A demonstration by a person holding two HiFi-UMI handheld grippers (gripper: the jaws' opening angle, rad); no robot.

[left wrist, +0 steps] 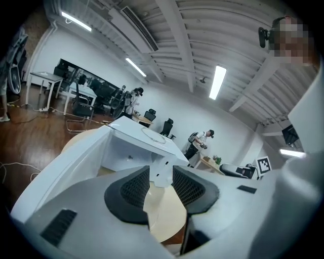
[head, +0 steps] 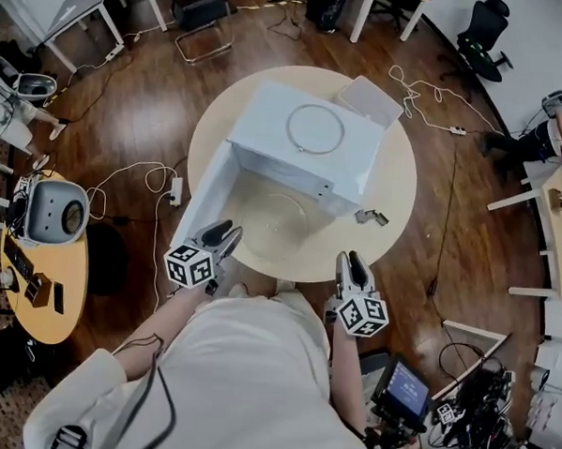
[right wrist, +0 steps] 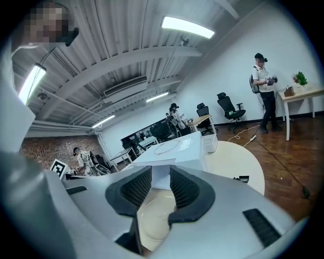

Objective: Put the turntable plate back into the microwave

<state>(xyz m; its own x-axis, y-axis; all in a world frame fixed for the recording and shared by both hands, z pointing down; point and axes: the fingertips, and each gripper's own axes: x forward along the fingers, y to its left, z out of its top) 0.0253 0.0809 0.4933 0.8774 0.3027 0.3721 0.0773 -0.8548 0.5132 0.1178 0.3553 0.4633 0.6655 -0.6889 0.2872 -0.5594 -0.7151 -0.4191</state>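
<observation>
The round table [head: 396, 178] carries the white microwave [head: 267, 124], its door [head: 203, 191] swung open. The glass plate [head: 277, 219] lies flat on the table just in front of the opening, outside the oven. The left gripper [head: 222, 233] and right gripper [head: 351, 263] hover at the near edge, jaws apart and empty.

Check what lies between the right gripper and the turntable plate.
Nothing but bare table: in the head view, only tabletop separates the right gripper from the turntable plate.

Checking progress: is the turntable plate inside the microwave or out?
Out: the turntable plate lies on the table before the open microwave.
</observation>
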